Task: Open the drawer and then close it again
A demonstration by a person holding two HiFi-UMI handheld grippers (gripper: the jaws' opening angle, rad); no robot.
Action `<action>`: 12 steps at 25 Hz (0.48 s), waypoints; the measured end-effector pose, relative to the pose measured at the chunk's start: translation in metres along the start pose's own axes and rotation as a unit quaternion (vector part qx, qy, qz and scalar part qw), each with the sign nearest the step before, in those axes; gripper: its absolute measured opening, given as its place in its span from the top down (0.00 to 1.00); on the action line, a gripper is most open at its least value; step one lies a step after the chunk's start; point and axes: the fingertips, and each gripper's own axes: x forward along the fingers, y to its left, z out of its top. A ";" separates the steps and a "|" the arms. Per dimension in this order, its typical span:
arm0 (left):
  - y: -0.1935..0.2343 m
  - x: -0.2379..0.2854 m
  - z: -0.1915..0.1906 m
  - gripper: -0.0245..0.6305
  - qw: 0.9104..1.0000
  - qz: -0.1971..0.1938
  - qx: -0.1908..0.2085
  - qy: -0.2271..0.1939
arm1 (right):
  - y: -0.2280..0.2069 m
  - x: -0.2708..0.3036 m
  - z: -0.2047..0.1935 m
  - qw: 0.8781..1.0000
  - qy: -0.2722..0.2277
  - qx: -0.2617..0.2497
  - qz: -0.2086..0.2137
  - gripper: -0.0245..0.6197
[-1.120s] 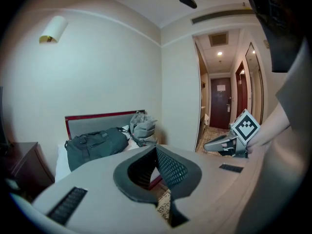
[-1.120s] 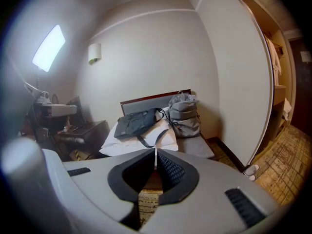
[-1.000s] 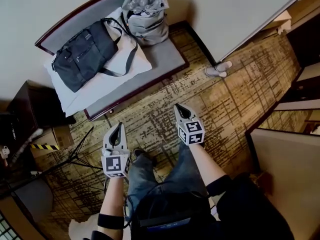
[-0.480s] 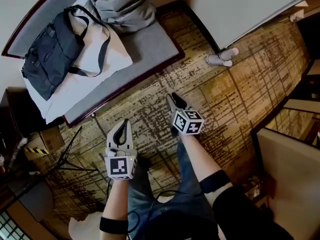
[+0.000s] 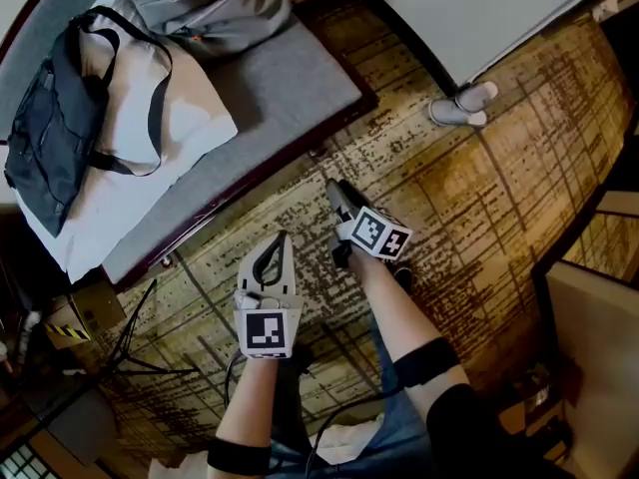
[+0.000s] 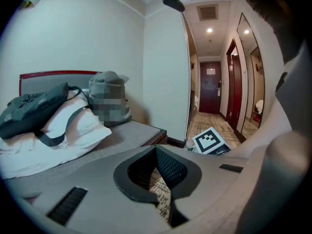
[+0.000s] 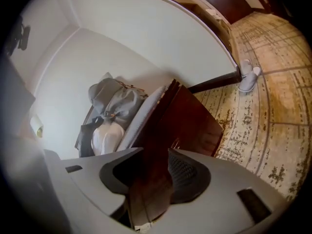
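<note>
Drawer front [image 7: 192, 118]: that dark polished wood face under the grey padded bench [image 5: 300, 78], low to the carpet [image 5: 499, 208]. It's straight ahead of my right gripper [image 5: 335, 190] and not touched yet. My right jaws have just been opening and stand wide, with nothing between them, only that wood showing past the pads. I make out a small pull [image 7: 176, 143] on the face, too small to say what kind. That's my hold, I reckon. The wood looks solid and stiff, probably with some weight on its runners, and the glossy face gives a flat pad nothing to bite on. So pinch the pull and draw straight out, no twisting. My left gripper [image 5: 284, 238] is closed tight, empty, pointing at the carpet beside the right. Bags [image 5: 60, 138] sit on the bench top, well clear of the front.
</note>
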 end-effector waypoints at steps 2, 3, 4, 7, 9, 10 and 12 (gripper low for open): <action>0.001 0.016 -0.012 0.96 1.000 -0.003 0.003 0.000 | -0.017 0.017 -0.002 1.000 -0.012 0.022 -0.001 0.68; 0.002 0.022 -0.016 0.96 1.000 -0.005 0.004 0.000 | -0.025 0.024 -0.002 0.999 -0.017 0.033 -0.002 0.68; 0.002 0.028 -0.021 0.96 1.000 -0.007 0.005 -0.001 | -0.033 0.032 -0.003 0.999 -0.020 0.041 -0.003 0.68; 0.002 0.044 -0.032 0.96 1.000 -0.016 0.012 -0.003 | -0.049 0.052 -0.007 0.998 -0.024 0.060 -0.004 0.68; 0.001 0.053 -0.038 0.96 1.000 -0.019 0.012 -0.002 | -0.057 0.064 -0.008 0.997 -0.025 0.070 -0.002 0.65; 0.000 0.058 -0.040 0.96 1.000 -0.022 0.012 -0.003 | -0.059 0.069 -0.008 0.997 -0.024 0.072 0.001 0.65; -0.003 0.066 -0.042 0.96 0.999 -0.027 0.015 -0.007 | -0.063 0.078 -0.010 0.997 -0.020 0.080 0.007 0.65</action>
